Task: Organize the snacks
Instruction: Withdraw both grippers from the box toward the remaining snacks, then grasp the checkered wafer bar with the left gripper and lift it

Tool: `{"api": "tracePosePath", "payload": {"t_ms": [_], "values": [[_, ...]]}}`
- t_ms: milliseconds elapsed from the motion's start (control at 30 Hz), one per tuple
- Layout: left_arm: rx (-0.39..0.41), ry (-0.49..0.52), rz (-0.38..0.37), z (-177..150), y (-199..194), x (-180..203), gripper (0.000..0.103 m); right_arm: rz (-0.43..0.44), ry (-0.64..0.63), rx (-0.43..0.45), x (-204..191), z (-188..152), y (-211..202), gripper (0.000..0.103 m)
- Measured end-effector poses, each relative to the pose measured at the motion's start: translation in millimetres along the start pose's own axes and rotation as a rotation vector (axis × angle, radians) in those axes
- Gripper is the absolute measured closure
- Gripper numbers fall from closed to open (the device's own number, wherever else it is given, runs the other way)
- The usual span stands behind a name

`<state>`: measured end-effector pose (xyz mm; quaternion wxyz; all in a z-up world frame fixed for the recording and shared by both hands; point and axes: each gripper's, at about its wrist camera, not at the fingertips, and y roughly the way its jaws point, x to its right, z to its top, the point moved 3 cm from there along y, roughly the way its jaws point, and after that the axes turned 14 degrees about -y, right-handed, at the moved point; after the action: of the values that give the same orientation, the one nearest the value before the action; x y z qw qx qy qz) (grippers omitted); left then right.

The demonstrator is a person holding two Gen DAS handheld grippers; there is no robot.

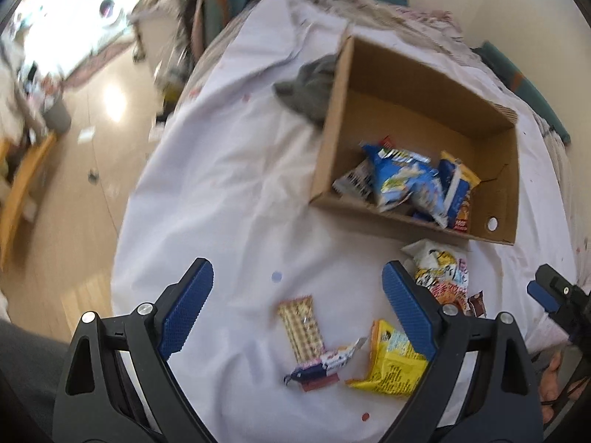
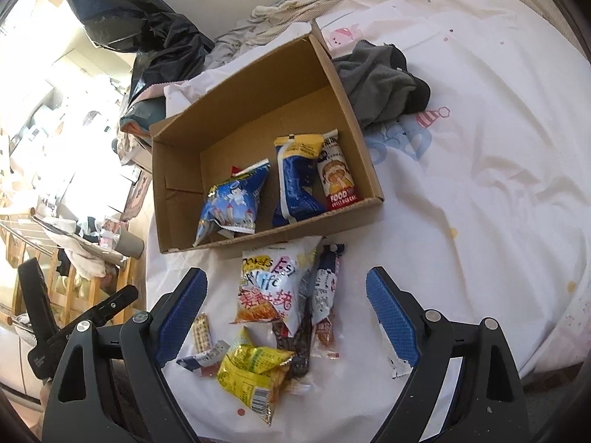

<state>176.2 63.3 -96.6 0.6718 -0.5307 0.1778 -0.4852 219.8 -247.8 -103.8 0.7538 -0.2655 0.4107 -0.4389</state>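
Cardboard box (image 2: 255, 118) holds sorted packets; your left gripper (image 1: 297, 308) and right gripper (image 2: 286, 312) hover released over loose snacks (image 2: 273, 288) on the bed (image 2: 480, 184).

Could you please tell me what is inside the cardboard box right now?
The cardboard box holds a light blue snack bag, a dark blue packet and a red rice-cake packet. Anything beneath them is covered; the far half is bare.

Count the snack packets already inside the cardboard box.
3 clearly visible in the cardboard box: a light blue bag at the left, a dark blue packet in the middle, a red-and-white rice cake packet against the right wall. More may hide beneath.
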Motion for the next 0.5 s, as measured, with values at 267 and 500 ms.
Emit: {"api": "tracePosePath", "payload": {"t_ms": [267, 500], "values": [[-0.288, -0.067, 0.096, -37, 64, -20, 0.037, 0.01, 0.04, -0.012, 2, 0, 6, 0.013], [-0.351, 0.069, 0.146, -59, 94, 5, 0.075, -0.019, 0.036, -0.017, 5, 0, 6, 0.013]]}}
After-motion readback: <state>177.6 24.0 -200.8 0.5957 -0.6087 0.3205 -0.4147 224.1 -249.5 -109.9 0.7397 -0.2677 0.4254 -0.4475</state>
